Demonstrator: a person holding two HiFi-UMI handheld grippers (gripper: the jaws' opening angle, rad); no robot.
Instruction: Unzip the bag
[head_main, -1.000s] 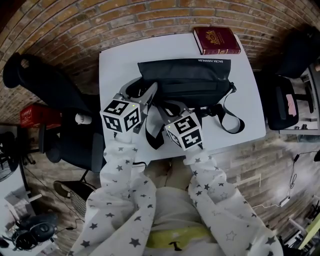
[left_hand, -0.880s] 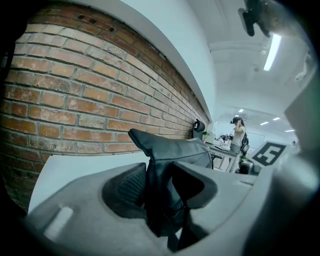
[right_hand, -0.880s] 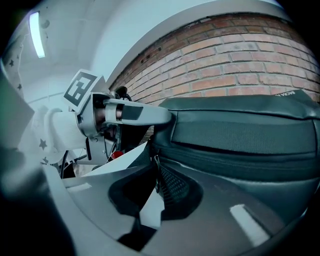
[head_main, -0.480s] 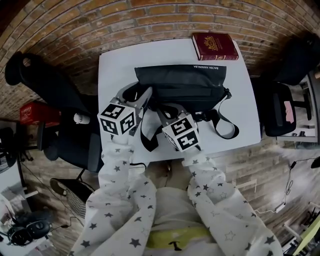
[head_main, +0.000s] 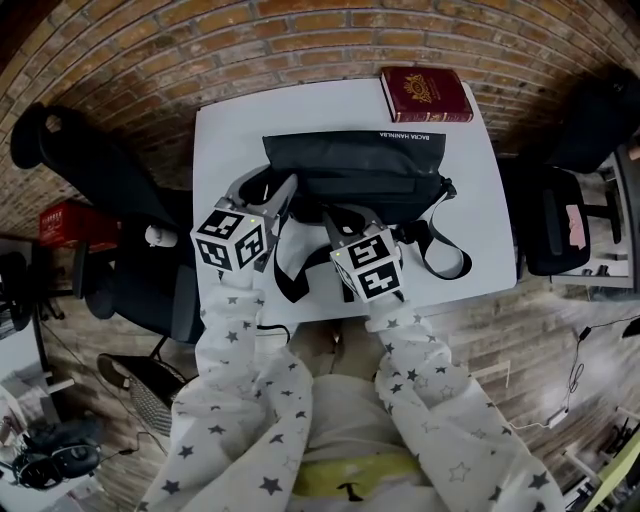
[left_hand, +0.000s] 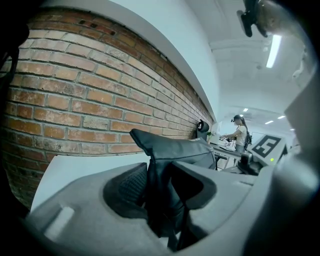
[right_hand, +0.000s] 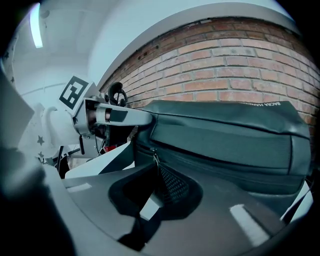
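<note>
The bag (head_main: 355, 165), black and soft, lies across the middle of the white worktop (head_main: 225, 140), long side towards the person, with a red book (head_main: 425, 93) beyond it at the far right corner, just clear of the bag's top edge. Both tools sit at the bag's near edge. The left tool (head_main: 272, 195) meets the bag's near left end, and the left gripper view shows its jaws pressed onto a fold of the bag (left_hand: 170, 150), the black fabric filling the space between the pads and rising out of the left tool (left_hand: 160, 185). The right tool (head_main: 335, 222) sits just beside it, at the middle of the near side, angled up and to the left. In the right gripper view the bag (right_hand: 225, 145) fills the frame ahead, its zip line running along the front, and the small zip pull (right_hand: 155, 159) hangs at the mouth of the right tool (right_hand: 152, 187), against the mesh pad. There the jaws stand a little apart, with a sliver of worktop and a dark strap (right_hand: 142, 227) showing through the gap, so the pull does not look clamped. Loops of the strap (head_main: 288, 268) trail off the bag towards the worktop's near edge, between and beside the tools.
</note>
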